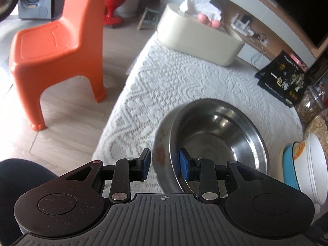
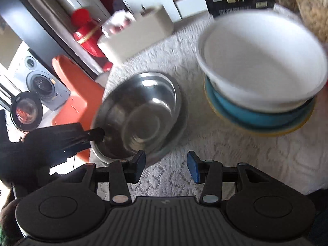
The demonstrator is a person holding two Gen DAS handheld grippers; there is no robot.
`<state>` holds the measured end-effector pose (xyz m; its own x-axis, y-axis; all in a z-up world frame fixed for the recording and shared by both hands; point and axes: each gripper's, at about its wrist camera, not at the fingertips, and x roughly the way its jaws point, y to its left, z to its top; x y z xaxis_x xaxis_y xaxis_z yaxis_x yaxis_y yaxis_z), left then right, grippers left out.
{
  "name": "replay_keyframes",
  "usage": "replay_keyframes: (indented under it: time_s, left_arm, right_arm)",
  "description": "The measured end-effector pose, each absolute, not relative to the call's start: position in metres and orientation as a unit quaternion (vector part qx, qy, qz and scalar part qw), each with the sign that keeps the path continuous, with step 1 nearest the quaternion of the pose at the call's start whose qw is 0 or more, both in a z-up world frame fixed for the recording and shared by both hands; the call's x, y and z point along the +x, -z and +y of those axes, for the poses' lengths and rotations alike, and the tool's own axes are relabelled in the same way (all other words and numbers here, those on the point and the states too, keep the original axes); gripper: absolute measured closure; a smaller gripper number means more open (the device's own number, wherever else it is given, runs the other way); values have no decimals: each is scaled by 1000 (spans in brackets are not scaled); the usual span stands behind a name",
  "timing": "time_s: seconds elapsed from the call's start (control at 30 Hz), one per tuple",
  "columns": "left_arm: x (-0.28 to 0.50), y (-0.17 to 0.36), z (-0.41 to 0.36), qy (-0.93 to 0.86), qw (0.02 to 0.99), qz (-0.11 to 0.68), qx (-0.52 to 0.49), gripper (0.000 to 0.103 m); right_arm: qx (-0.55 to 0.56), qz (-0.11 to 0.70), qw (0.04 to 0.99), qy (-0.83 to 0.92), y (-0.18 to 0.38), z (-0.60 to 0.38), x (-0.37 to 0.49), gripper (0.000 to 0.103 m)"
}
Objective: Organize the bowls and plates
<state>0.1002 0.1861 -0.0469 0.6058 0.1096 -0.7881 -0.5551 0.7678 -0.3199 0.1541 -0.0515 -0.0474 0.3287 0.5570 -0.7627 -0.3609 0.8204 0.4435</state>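
Observation:
A steel bowl sits nested in a flowered bowl on the lace-covered table. My left gripper has its jaws astride the near rims of both bowls, one pad outside and one inside, with a gap left. In the right wrist view the steel bowl looks tilted, with the left gripper at its left rim. My right gripper is open and empty over the cloth in front of the bowls. A white bowl sits on a blue dish over a yellow-rimmed plate at right.
A cream tissue box stands at the table's far end. A black packet and glass jars of nuts line the right side. An orange plastic chair stands on the floor left of the table.

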Motion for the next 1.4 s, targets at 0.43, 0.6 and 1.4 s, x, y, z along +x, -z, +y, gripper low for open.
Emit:
replay_keyframes:
  time_s: [0.43,0.6,1.4]
  left_arm:
    - [109,59,193,-176,842,403,-314,65]
    - [116,58,190,-176,841,404,-314,62]
    - [103,-14,139,-115,884,353,-285,66]
  right_arm:
    - [100,524,782,-323,68,-33,162,56]
    - [92,515,785,-333,68,-30,165,56]
    - [39,422,828,-368,-4,-64,157,56]
